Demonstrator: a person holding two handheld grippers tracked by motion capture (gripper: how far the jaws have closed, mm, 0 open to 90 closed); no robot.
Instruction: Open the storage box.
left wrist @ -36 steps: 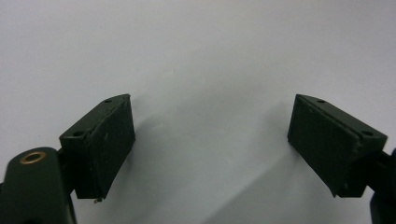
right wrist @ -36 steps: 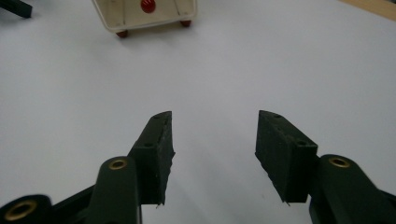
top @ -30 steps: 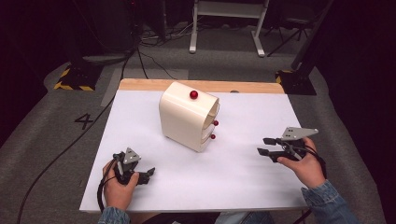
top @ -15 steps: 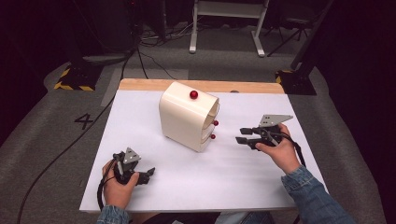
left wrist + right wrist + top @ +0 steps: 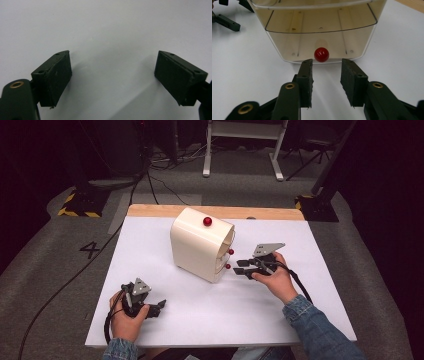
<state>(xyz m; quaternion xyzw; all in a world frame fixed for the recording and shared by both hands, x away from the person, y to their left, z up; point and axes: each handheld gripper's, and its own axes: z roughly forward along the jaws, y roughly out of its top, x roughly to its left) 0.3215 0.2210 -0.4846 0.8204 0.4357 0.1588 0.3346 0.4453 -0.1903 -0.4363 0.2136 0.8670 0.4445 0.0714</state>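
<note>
Item: cream drawer unit point(image 5: 200, 245), stood mid-table point(image 5: 300, 320), drawer fronts faced toward 4 o'clock.

Lowest red knob point(image 5: 321, 54) is seen dead ahead at 12 o'clock of the right gripper point(image 5: 325, 75), just beyond the tips; jaws are spread, nothing held, gap wider than the knob.

Left gripper point(image 5: 112, 75) is rested at 7 o'clock, well apart, jaws spread wide over bare table.

The right hand is judged nearer; a straight advance is called for.

Cream drawer unit point(image 5: 200, 245), red knobs point(image 5: 321, 54)
</note>
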